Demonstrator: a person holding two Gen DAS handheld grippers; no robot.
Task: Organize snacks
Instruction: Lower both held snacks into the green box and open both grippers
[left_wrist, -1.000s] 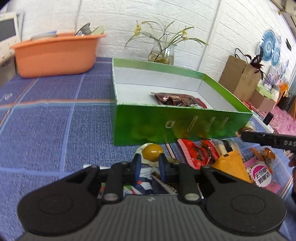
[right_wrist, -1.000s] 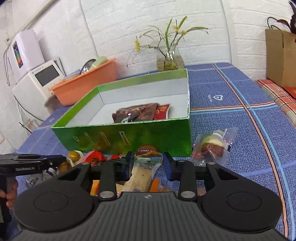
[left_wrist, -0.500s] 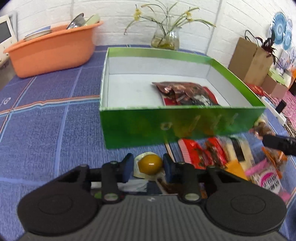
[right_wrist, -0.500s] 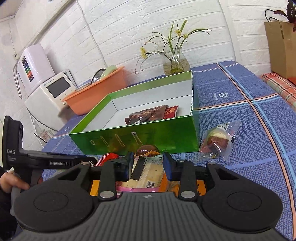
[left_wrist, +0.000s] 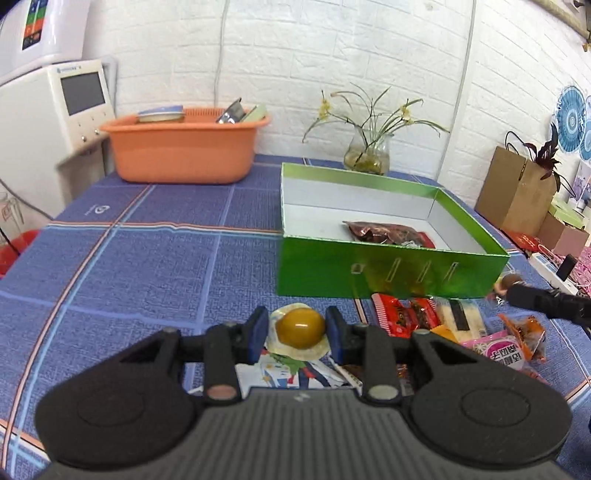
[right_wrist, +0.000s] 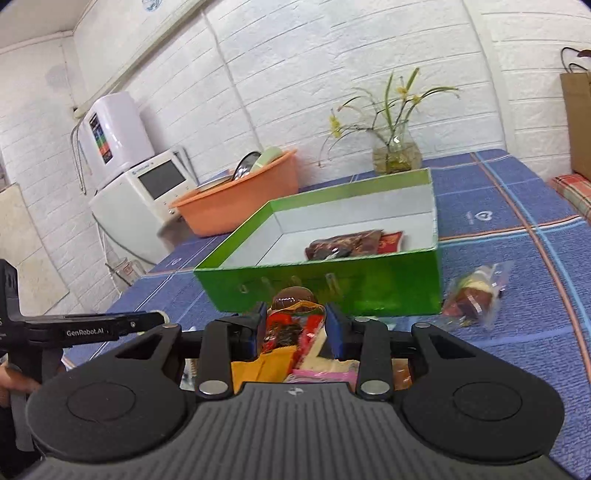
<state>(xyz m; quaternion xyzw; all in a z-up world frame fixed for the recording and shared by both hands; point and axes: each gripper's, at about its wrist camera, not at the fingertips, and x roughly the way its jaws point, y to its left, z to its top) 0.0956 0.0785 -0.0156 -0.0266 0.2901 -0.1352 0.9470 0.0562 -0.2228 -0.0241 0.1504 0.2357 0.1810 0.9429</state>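
Observation:
My left gripper (left_wrist: 297, 334) is shut on a sealed pack with a brown-yellow egg (left_wrist: 300, 328) and holds it above the snack pile (left_wrist: 454, 325). My right gripper (right_wrist: 295, 326) is shut on a red and brown egg snack pack (right_wrist: 293, 317), lifted over the pile. The green box (left_wrist: 388, 273) with white inside lies ahead and holds dark brown and red packets (left_wrist: 388, 232); it also shows in the right wrist view (right_wrist: 332, 284). The right gripper's tip (left_wrist: 532, 297) shows at the right edge of the left wrist view.
An orange basin (left_wrist: 184, 147) with dishes and a glass vase with flowers (left_wrist: 367, 155) stand at the back. A clear bagged snack (right_wrist: 476, 288) lies right of the box. A white appliance (left_wrist: 44, 122) is at far left, paper bags (left_wrist: 517, 188) at right.
Both grippers have risen and pulled back from the box, each carrying its egg pack up off the pile. The left gripper's view has shifted so the box sits further right.

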